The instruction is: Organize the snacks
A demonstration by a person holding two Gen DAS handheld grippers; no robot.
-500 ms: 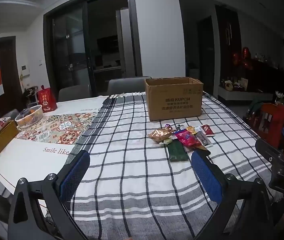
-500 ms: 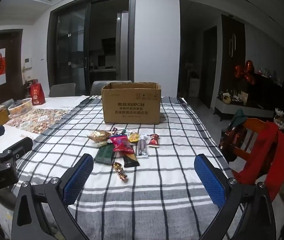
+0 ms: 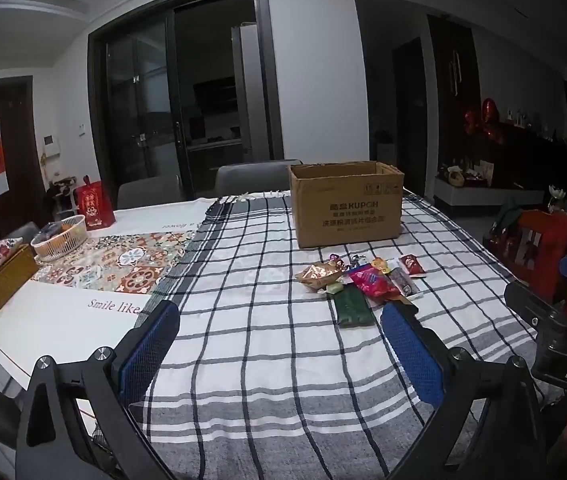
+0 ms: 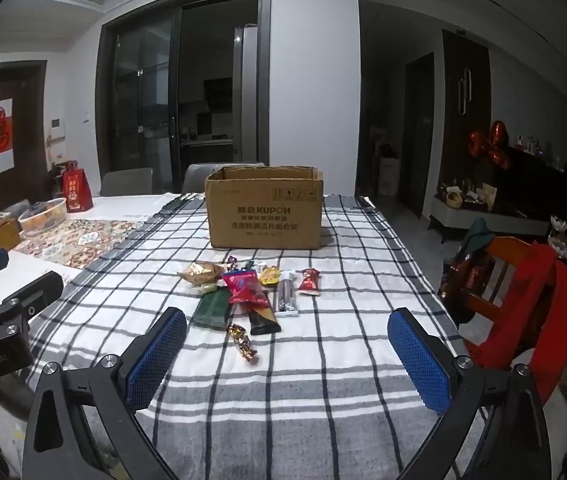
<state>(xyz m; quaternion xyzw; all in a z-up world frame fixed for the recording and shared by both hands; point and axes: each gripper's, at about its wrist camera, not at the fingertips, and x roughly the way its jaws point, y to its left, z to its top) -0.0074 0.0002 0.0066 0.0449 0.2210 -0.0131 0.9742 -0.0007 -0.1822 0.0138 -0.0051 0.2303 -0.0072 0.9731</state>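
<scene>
Several snack packets lie in a loose pile on the checked cloth, among them a pink bag, a green packet, a gold pouch and a twisted candy. Behind them stands an open cardboard box. In the left wrist view the same pile and box sit ahead and to the right. My left gripper and right gripper both hover over the near part of the cloth, open with nothing between the blue pads, short of the snacks.
A tissue box, a white basket and a red gift bag stand at the table's left end. A wooden chair with a red garment is beside the right edge. Grey chairs are behind the table.
</scene>
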